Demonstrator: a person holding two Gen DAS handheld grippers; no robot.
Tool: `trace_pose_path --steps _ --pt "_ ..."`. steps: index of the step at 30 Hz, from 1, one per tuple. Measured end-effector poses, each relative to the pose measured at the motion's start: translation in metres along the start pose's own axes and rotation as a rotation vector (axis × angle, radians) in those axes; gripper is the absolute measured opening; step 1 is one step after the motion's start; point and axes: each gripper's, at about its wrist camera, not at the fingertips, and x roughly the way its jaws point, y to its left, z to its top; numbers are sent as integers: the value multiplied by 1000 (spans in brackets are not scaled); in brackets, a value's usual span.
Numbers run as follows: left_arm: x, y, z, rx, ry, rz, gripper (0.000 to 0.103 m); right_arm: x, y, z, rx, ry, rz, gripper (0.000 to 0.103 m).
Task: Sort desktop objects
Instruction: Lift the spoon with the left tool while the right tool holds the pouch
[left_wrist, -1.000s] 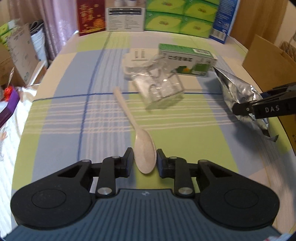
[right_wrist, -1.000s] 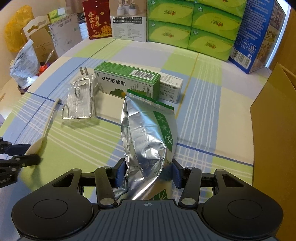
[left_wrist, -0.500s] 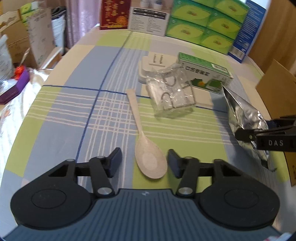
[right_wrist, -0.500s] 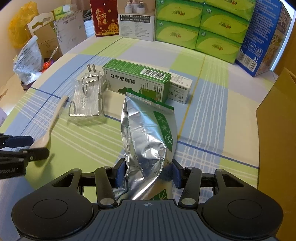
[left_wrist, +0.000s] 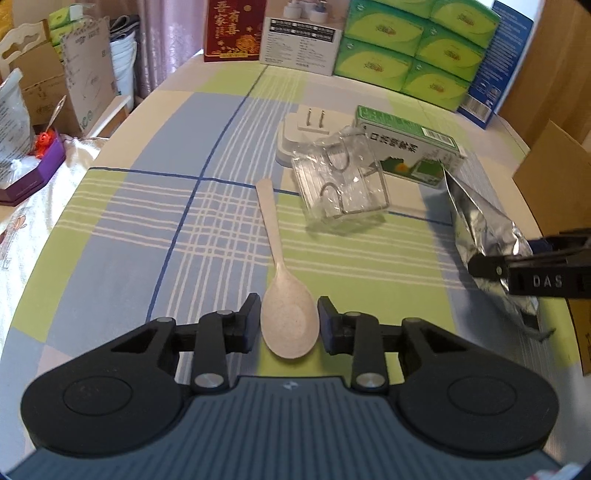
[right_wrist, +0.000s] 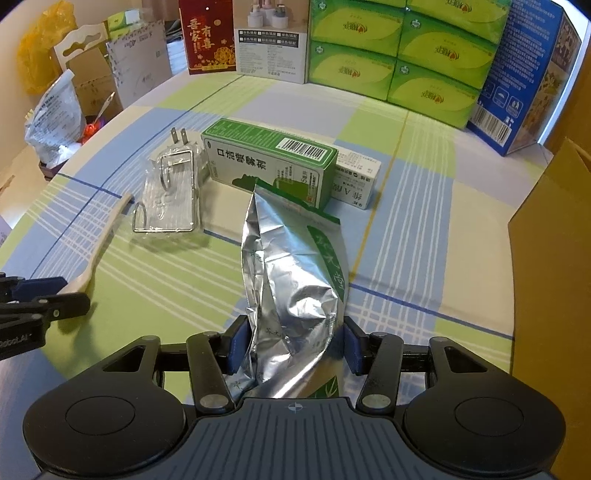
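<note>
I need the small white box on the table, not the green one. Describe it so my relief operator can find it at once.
On the checked tablecloth, find the long green box lying ahead of the silver foil pouch. The small white box lies at that green box's right end, close against it. It is shorter and lower than the green one, plain white with dark print.

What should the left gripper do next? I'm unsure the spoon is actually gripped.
Probably close the left gripper a little more. Its jaws flank the spoon bowl with thin gaps on both sides, and the spoon looks flat on the tablecloth. The right gripper already brackets the foil pouch.
</note>
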Motion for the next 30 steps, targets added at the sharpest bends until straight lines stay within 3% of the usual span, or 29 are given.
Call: trace_pose_path --steps 9,20,30 --pt "-8 -18 -10 124 32 -32 28 6 0 -3 -29 31 7 61" --pt "-10 -16 -12 102 38 -17 28 12 0 -5 -41 51 9 70" --pt "-9 -17 -11 107 38 -8 27 15 0 -6 -23 57 9 67"
